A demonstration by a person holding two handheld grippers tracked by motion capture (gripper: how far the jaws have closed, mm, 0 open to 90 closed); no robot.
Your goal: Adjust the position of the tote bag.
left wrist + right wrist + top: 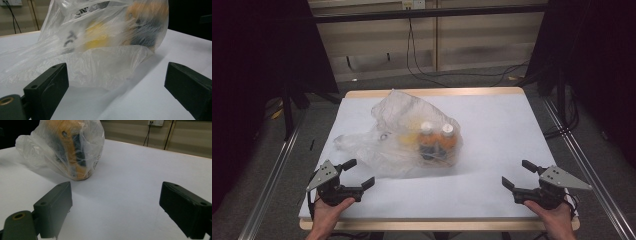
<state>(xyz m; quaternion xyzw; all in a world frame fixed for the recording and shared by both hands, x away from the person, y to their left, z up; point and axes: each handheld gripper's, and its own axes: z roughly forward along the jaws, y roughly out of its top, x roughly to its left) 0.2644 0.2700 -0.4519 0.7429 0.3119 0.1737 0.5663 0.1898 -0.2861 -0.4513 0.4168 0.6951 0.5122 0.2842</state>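
A clear plastic bag [404,132] lies on the white table [492,125], left of centre. Inside it stand two orange bottles [437,140] with white caps, next to something yellow. My left gripper [358,173] rests near the front left corner, open, its jaws aimed at the bag's near edge with nothing between them. In the left gripper view the bag [100,42] lies close ahead, just beyond the jaws. My right gripper [518,174] sits near the front right corner, open and empty. In the right gripper view the bag [66,147] stands far off at the upper left.
The table has a wooden rim [437,92]. Metal rails [272,175] run along both sides on the floor. Cables [422,65] hang by the back wall. Bare white surface spreads right of the bag.
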